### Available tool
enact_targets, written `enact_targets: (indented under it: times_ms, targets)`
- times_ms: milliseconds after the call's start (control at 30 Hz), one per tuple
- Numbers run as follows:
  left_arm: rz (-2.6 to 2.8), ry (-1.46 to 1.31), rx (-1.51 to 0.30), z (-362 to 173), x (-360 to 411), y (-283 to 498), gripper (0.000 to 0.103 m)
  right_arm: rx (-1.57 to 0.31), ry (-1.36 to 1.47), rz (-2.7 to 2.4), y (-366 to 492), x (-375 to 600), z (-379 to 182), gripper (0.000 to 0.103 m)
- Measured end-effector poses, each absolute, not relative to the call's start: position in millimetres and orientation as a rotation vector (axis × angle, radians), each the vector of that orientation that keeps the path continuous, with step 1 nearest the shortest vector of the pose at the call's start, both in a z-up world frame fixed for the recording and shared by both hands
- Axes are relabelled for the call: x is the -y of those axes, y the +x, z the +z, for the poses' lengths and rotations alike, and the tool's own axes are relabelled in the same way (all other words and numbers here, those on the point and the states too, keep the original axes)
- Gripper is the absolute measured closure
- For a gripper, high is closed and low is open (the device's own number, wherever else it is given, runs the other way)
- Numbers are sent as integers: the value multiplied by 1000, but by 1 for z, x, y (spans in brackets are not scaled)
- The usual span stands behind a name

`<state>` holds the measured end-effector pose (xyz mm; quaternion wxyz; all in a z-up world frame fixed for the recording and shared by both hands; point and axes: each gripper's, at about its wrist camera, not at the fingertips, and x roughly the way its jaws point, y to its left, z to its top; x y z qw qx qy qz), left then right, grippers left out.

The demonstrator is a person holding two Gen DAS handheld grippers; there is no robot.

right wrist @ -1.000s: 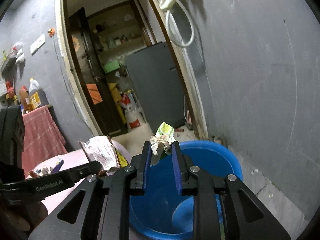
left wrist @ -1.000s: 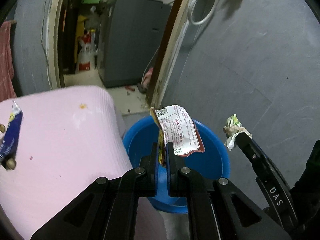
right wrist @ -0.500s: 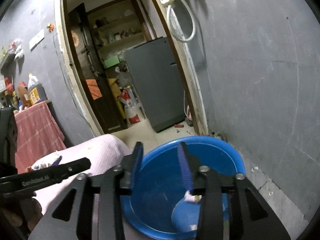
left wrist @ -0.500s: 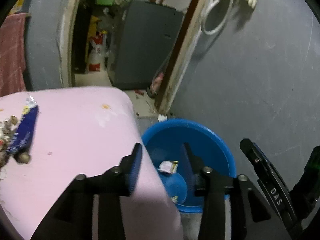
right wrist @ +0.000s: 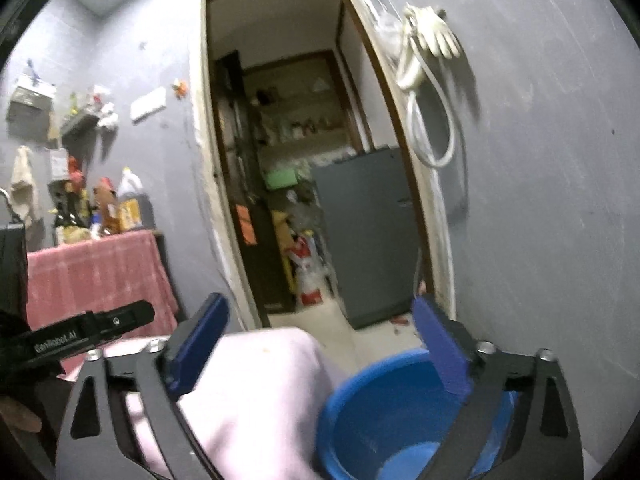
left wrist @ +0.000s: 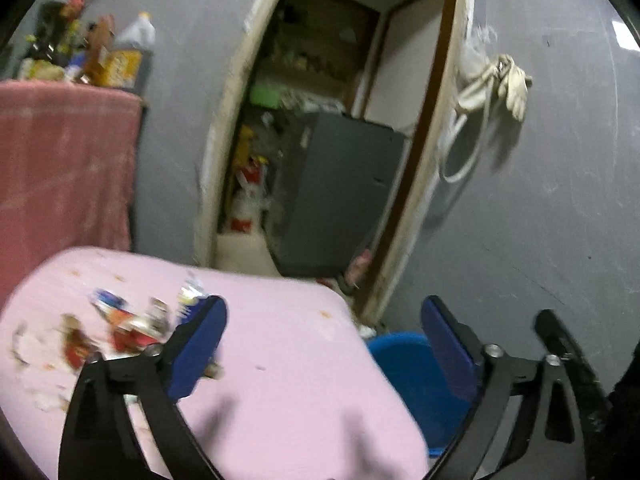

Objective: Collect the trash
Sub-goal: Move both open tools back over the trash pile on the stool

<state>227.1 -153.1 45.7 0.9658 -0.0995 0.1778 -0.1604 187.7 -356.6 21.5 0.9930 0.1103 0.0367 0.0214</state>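
A: From my left wrist view, the left gripper [left wrist: 324, 332] has just been opening; its jaws are spread wide with nothing between them. Past its left finger a heap of wrappers [left wrist: 120, 328] lies on the pink worktop [left wrist: 288, 380], blurred, so I can't name the pieces.

B: My right wrist view doesn't show that trash at all. The right gripper [right wrist: 320, 336] has also just been opening, jaws wide apart and empty. Below them I look into the blue tub [right wrist: 360, 420] beside the worktop [right wrist: 256, 384]; what's inside is too blurred to tell.

A: I only catch the tub's [left wrist: 404, 364] near wall, mostly behind my right finger.

B: I see the left gripper's [right wrist: 80, 332] side at my left edge.

A: And yours [left wrist: 568, 360] at my right. The doorway [left wrist: 320, 160] shows ahead.
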Motion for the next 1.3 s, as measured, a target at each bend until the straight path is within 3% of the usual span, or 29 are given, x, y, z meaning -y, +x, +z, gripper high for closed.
enact_targets:
  times_ms: [533, 933, 1300]
  targets:
    - [-95, -130, -174, 65, 51, 169, 2, 133, 115, 208, 165, 269, 61, 0]
    - [14, -107, -217, 38, -2, 173, 2, 45, 85, 331, 207, 214, 55, 0]
    - [-3, -83, -379, -1, -18, 204, 2, -189, 7, 357, 249, 194, 18, 0]
